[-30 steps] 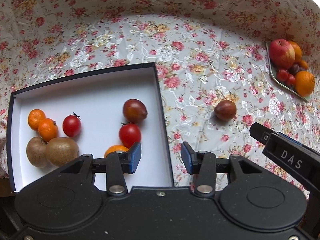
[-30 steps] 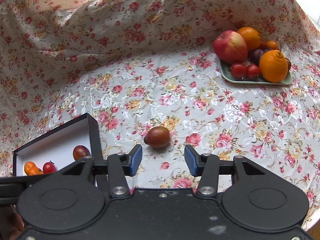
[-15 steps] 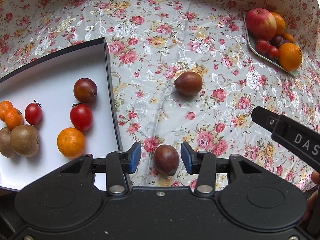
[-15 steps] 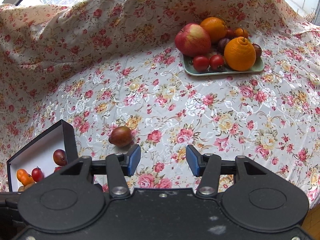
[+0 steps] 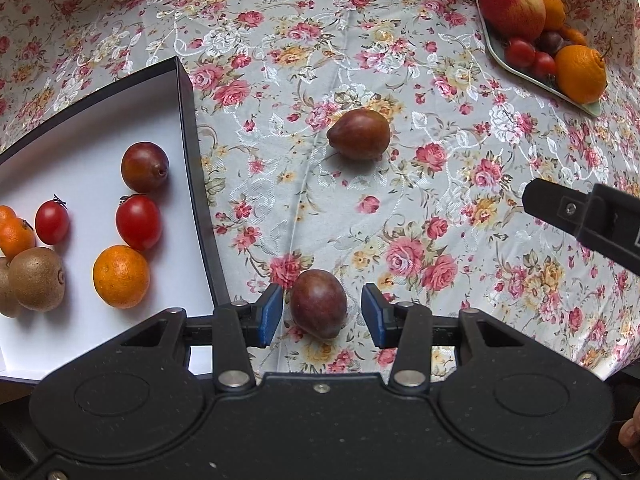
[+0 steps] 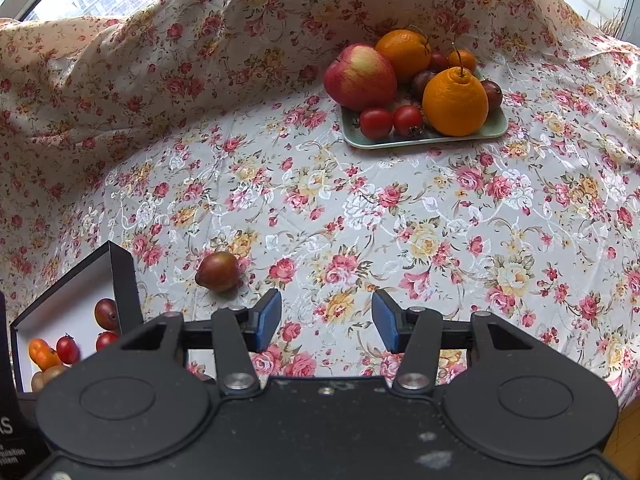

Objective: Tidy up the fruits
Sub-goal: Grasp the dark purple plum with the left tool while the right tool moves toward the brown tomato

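Hovering straight down over the floral tablecloth [image 5: 440, 184] with the left gripper [image 5: 322, 315], blue pads parted and straddling a dark plum [image 5: 318, 303] lying on the cloth just outside the black-walled box [image 5: 191, 152]; gaps showing on both sides of that fruit, so not yet pinched. Lying farther out on the cloth, well apart from the first, a second plum [image 5: 359, 134], pointed end turned toward the box. Resting on the box's white floor: a third plum [image 5: 144, 167], two red tomatoes [image 5: 138, 222], an orange [image 5: 121, 276], a brown kiwi [image 5: 37, 278] and small tangerines [image 5: 15, 236] at the far left edge. Sitting at the upper right, a pale green tray [image 5: 520, 70] crowded with an apple [image 5: 512, 8], oranges, tomatoes and dark plums. Reaching in from the right edge, part of the right gripper [image 6: 326, 322]; in its own view pads spread apart, having just been widening, with only tablecloth between them, the tray standing well ahead.
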